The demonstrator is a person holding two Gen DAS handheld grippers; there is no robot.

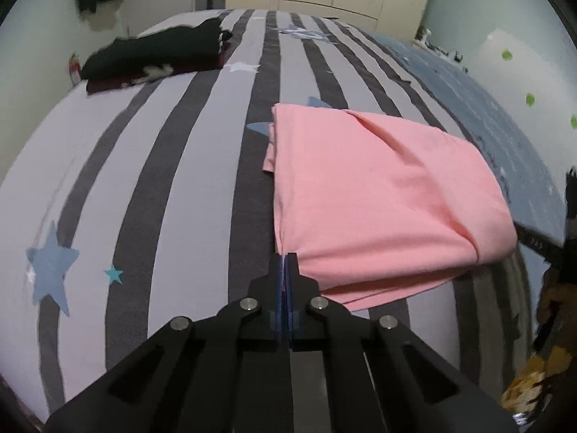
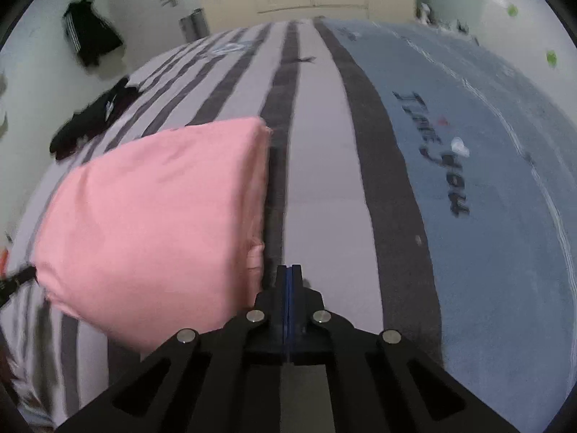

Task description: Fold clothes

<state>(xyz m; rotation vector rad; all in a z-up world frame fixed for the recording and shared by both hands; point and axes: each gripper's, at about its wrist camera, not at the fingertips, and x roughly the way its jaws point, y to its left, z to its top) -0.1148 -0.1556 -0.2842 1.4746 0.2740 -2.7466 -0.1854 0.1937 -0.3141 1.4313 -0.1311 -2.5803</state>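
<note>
1. Spreading across both views, the bed [image 1: 173,166] carries a striped sheet with stars, and a blue blanket [image 2: 487,216] with dark lettering runs along its 3 o'clock side. Because the sheet is loose cloth, any drag on what lies on it could pull it into wrinkles too.

2. Lying on the stripes, the pink garment [image 1: 378,202] is already folded into a thick wad of several layers; in the left view it sits from centre toward 3 o'clock, in the right view toward 9 o'clock. Its far top corner shows a crease and a lower layer peeks out at the 9 o'clock edge, so the stack could slide apart or spring open if it is lifted by one corner only.

3. At 10 o'clock in the left view rests a dark clothes pile [image 1: 155,57], well apart from the pink one. Carrying the fold there loosely might let it unravel on the way.

4. The left tool [image 1: 287,255] has its fingers pressed together right at the near corner of the pink garment; whether cloth is pinched between them I cannot tell.

5. The right tool [image 2: 288,267] is also pressed together, just beside the garment's edge, apparently gripping nothing.
</note>
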